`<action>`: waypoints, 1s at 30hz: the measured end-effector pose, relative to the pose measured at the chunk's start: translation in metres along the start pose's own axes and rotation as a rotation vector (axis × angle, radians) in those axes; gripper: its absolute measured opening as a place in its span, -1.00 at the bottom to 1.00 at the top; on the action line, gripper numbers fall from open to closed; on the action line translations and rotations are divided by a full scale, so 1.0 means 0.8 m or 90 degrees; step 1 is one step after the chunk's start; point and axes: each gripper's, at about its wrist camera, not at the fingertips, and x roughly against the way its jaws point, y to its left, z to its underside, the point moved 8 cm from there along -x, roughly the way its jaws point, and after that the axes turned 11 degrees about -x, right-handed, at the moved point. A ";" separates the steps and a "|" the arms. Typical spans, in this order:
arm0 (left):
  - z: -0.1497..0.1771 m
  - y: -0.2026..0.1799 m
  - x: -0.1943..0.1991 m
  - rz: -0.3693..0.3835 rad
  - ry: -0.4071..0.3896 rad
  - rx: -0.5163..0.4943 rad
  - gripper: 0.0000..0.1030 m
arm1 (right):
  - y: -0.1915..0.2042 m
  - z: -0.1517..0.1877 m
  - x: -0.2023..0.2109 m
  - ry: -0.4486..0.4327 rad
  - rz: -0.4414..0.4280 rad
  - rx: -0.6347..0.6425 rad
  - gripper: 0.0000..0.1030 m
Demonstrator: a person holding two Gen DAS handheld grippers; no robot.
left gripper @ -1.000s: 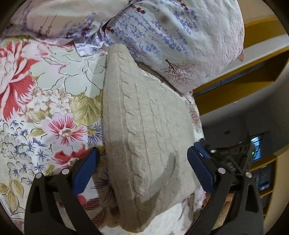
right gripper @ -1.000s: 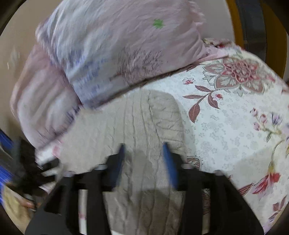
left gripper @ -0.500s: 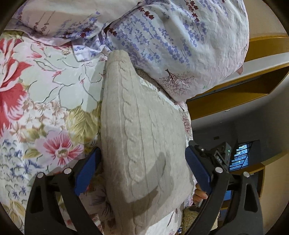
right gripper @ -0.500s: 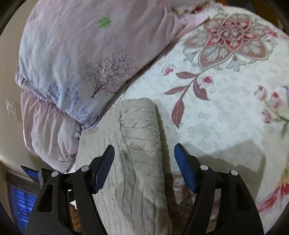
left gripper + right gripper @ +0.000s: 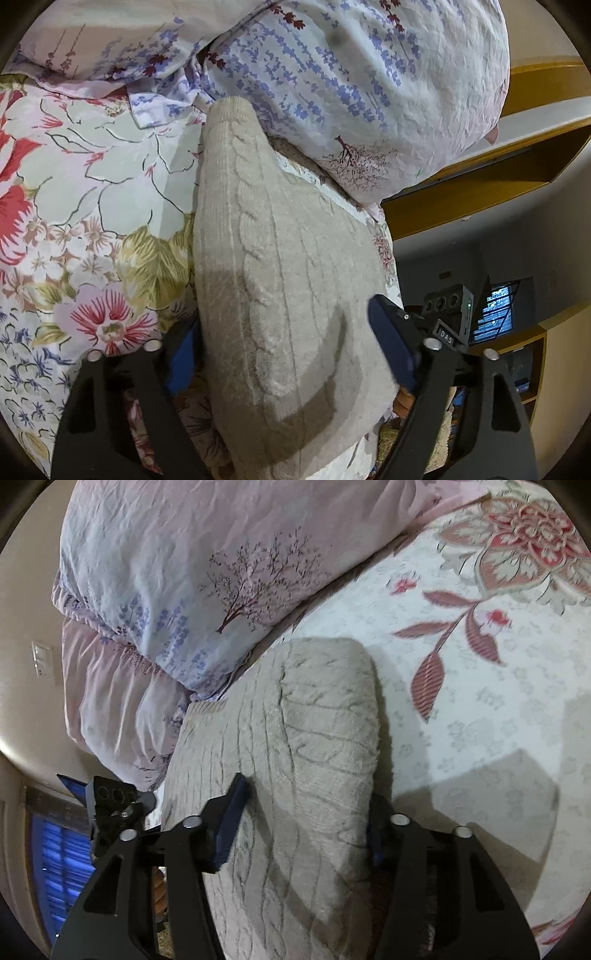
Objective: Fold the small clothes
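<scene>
A folded beige cable-knit sweater [image 5: 280, 280] lies on the floral bedsheet [image 5: 85, 206], its far end against a pillow [image 5: 362, 81]. My left gripper [image 5: 284, 354] is open, its blue pads on either side of the sweater's near end. In the right wrist view the same sweater [image 5: 295, 746] lies between my right gripper's [image 5: 303, 823] blue pads, which are open and straddle the fold. The right gripper also shows in the left wrist view [image 5: 447, 321], at the sweater's right edge.
Two stacked floral pillows [image 5: 177, 576] lie behind the sweater. The bedsheet [image 5: 480, 672] stretches to the right in the right wrist view. A wooden shelf [image 5: 480, 184] and a window [image 5: 495, 314] lie beyond the bed edge.
Both grippers have moved closer over the sweater's ends and their jaws have narrowed around it. The right gripper opened from a narrow gap a second ago.
</scene>
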 end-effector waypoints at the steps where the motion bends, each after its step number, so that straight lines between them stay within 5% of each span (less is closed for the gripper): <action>1: 0.002 0.001 -0.002 -0.002 0.002 0.001 0.37 | 0.000 0.001 -0.001 -0.001 -0.004 0.001 -0.23; 5: 0.003 0.005 0.003 0.020 -0.002 0.021 -0.17 | 0.008 0.006 0.007 -0.022 -0.044 -0.011 -0.36; 8: 0.004 -0.005 0.015 0.042 -0.006 0.008 -0.26 | 0.022 0.013 0.017 -0.035 -0.064 -0.005 -0.40; 18: 0.025 0.003 0.097 0.053 -0.017 -0.009 -0.28 | 0.093 0.075 0.004 -0.042 -0.092 0.051 -0.44; 24: 0.024 0.045 0.175 -0.023 -0.052 -0.016 -0.27 | 0.149 0.111 -0.045 -0.072 -0.070 0.154 -0.62; 30: 0.023 0.124 0.167 -0.077 -0.050 0.054 -0.08 | 0.133 0.121 -0.116 -0.029 0.035 0.161 -0.53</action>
